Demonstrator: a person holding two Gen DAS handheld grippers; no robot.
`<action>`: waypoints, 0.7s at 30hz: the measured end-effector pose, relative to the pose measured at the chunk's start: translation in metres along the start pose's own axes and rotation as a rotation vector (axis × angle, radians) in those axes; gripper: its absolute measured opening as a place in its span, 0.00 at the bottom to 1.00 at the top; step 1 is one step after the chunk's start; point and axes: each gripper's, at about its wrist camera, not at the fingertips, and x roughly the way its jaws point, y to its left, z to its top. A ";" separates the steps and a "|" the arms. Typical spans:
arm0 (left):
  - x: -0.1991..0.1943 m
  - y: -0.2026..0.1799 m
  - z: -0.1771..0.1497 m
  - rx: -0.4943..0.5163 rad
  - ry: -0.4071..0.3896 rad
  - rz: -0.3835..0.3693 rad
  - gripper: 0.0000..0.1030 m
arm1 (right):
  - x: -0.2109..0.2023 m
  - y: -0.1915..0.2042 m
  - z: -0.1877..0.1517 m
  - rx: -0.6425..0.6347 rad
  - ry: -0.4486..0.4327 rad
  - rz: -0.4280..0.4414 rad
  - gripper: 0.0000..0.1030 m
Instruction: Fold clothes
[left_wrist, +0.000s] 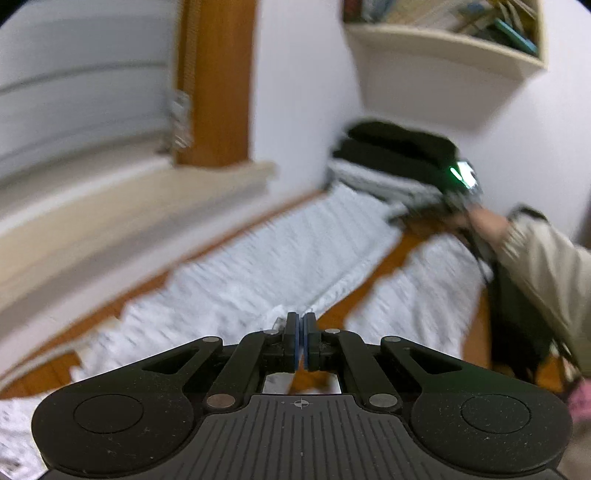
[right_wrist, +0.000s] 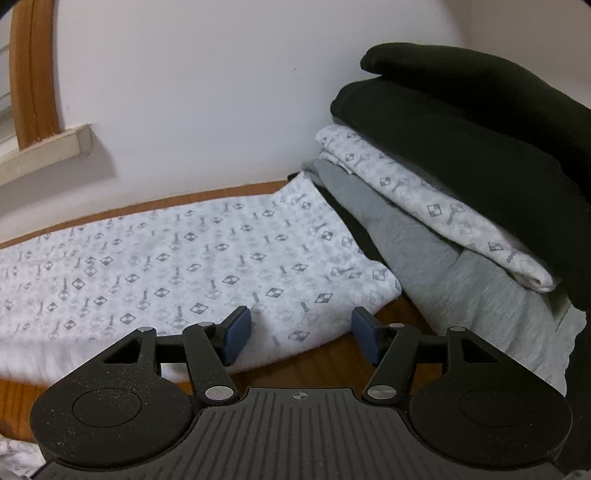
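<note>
A white garment with a grey diamond print (right_wrist: 184, 258) lies spread on the wooden table (right_wrist: 325, 362). In the left wrist view the same garment (left_wrist: 280, 251) runs away toward the wall, and its near edge bunches up into my left gripper (left_wrist: 301, 319), which is shut on it. My right gripper (right_wrist: 301, 332) hangs open just above the garment's right corner, with nothing pinched between its blue pads (right_wrist: 236, 334). That right gripper (left_wrist: 461, 177) also shows in the blurred left wrist view, held by a hand in a beige sleeve (left_wrist: 535, 258).
A stack of folded clothes (right_wrist: 443, 184) stands at the right against the wall: black on top, white patterned below, grey underneath. A window sill (left_wrist: 129, 221) and wooden frame (left_wrist: 218, 85) are at the left. A bookshelf (left_wrist: 443, 40) hangs above.
</note>
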 end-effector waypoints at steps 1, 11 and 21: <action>0.002 -0.004 -0.004 0.012 0.026 -0.019 0.04 | 0.000 -0.001 0.000 0.004 -0.001 -0.001 0.59; 0.010 0.024 -0.003 0.002 0.000 0.140 0.27 | -0.004 -0.006 -0.001 0.043 -0.022 0.047 0.59; 0.035 0.081 -0.046 -0.127 0.095 0.256 0.27 | 0.000 -0.005 0.003 0.017 0.042 0.012 0.63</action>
